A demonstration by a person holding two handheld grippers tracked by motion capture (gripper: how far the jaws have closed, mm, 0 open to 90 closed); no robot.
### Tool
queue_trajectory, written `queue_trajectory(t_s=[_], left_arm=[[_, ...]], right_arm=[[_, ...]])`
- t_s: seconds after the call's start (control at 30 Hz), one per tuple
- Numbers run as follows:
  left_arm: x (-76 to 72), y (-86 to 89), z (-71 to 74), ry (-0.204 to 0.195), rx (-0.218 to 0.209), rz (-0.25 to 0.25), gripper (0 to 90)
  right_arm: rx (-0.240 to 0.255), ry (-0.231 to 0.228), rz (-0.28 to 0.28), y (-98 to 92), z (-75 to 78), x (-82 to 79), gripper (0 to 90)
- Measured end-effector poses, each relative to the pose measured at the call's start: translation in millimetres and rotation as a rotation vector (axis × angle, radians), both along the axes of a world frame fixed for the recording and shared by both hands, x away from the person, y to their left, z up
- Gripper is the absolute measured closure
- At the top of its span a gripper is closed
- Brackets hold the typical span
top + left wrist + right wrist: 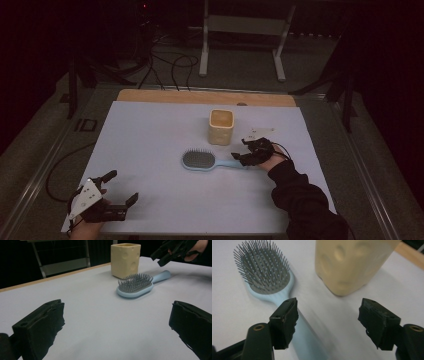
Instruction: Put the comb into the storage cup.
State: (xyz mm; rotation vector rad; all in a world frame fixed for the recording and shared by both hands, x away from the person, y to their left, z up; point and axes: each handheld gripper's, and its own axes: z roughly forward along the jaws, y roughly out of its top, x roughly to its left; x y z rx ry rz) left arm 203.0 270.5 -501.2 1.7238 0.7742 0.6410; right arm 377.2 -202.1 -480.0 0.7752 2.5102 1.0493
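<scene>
Here, the right gripper hovers at the handle of the light-blue plastic hairbrush with grey bristles.

Its jaws stand apart over the handle, the pads not pressing it. The brush lies bristles-up mid-table, just beside the cream square ceramic cup. The left gripper rests near the table's front edge, spread wide and holding nothing.

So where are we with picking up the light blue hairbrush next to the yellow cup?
Nothing looks done yet: the light blue plastic hairbrush lies flat on the white table cover, bristles up, beside the pale yellow square cup. In hand: the right gripper is over the brush handle, jaws apart and not pressing on it. The left gripper waits open near the front edge. Left: close on the handle and lift.
</scene>
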Motion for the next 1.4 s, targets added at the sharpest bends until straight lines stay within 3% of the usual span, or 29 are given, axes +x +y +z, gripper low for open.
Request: queue_trajectory(t_s=[0.1, 0.3, 0.33, 0.5, 0.63, 0.9, 1.4], left_arm=[[0.5, 0.4, -0.7, 0.006, 0.004, 0.002, 0.0], [0.2, 0.8, -0.9, 0.008, 0.005, 0.002, 0.0], [0.2, 0.8, -0.9, 0.008, 0.005, 0.002, 0.0], [0.0, 1.2, -0.8, 0.008, 0.001, 0.006, 0.0], [0.0, 1.2, -0.7, 0.007, -0.001, 0.003, 0.0], [-0.5, 1.6, -0.8, 0.009, -0.001, 0.002, 0.0], [0.0, 1.0, -1.0, 0.008, 0.005, 0.002, 0.0]], right_arm=[[-0.016, 0.005, -0.007, 2.8, -5.1, 1.5, 37.4], [-0.058, -0.004, -0.034, 4.9, -11.1, 4.9, 61.0], [-0.058, -0.004, -0.034, 4.9, -11.1, 4.9, 61.0], [-0.125, -0.001, -0.031, 7.3, -15.3, 7.7, 90.0], [-0.157, 0.016, 0.021, 11.0, -19.1, 7.1, 90.0], [-0.19, 0.04, 0.07, 13.9, -23.3, 2.9, 90.0], [-0.185, 0.065, 0.127, 19.2, -24.2, -21.2, 90.0]])
